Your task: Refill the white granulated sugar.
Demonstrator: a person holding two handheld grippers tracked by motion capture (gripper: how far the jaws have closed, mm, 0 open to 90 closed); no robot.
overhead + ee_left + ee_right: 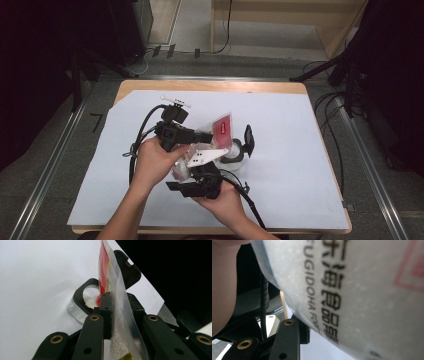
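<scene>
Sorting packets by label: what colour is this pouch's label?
Red, on a clear pouch; the high view shows it best.

Left forearm: we see it come in from the bottom edge and rise toward the table's middle.
Left hand: we see it wrapped round the body of its tool, knuckles up.
Left gripper: we find it level, pointing to the right of the high view; in its own view the jaws stand close together, pinching a thin edge.
Right forearm: we see it enter at the bottom right, angled up and leftward.
Right hand: we see it cupped under its tool, palm upward.
Right gripper: we see it just below the left one, nearly touching it; we cannot tell how its jaws stand.
</scene>
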